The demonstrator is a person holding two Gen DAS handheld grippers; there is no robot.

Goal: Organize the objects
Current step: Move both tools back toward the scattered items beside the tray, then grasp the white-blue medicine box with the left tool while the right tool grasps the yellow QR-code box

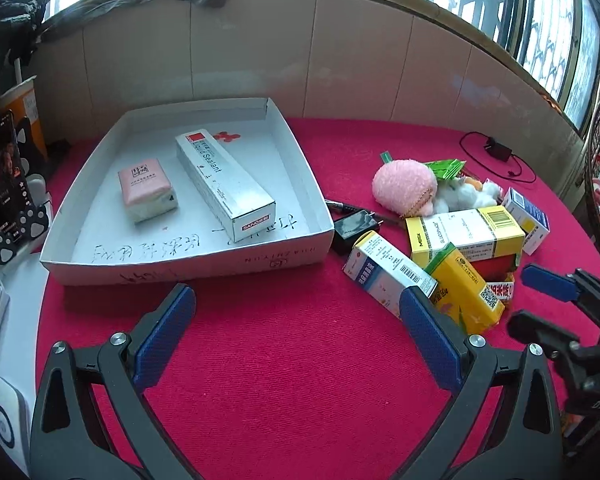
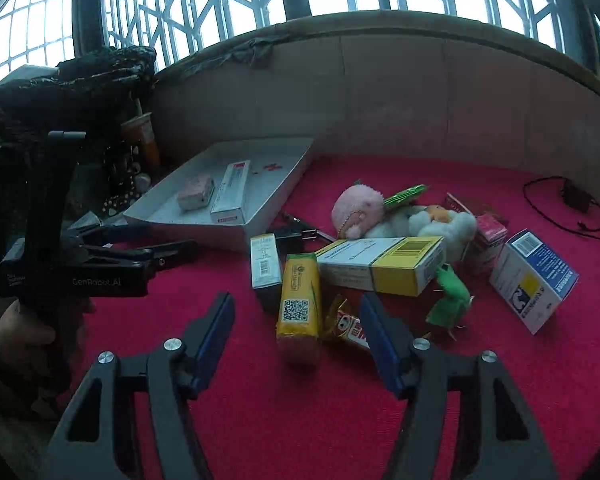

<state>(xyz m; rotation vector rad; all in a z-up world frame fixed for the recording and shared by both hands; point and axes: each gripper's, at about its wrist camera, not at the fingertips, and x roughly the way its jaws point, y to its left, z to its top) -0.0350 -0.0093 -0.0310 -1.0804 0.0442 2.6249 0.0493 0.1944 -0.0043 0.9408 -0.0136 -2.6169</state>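
Observation:
A white cardboard tray (image 1: 188, 268) holds a long grey sealant box (image 1: 224, 184) and a pink tissue pack (image 1: 146, 190). To its right on the red cloth lies a heap: a yellow box (image 2: 298, 308), a white-and-yellow box (image 2: 380, 264), a white-and-blue box (image 2: 266, 264), a pink plush (image 2: 356, 208) and a blue-and-white box (image 2: 536, 280). My right gripper (image 2: 296, 304) is open, its pads on either side of the yellow box's near end and clear of it. My left gripper (image 1: 296, 300) is open and empty over bare cloth in front of the tray.
A black charger plug (image 1: 352, 228) lies against the tray's right corner. A black cable (image 1: 496, 152) sits at the back right. A red snack packet (image 2: 350, 328) and a green packet (image 2: 450, 292) lie in the heap. An orange cup (image 1: 24, 112) and a phone (image 1: 4, 168) stand left.

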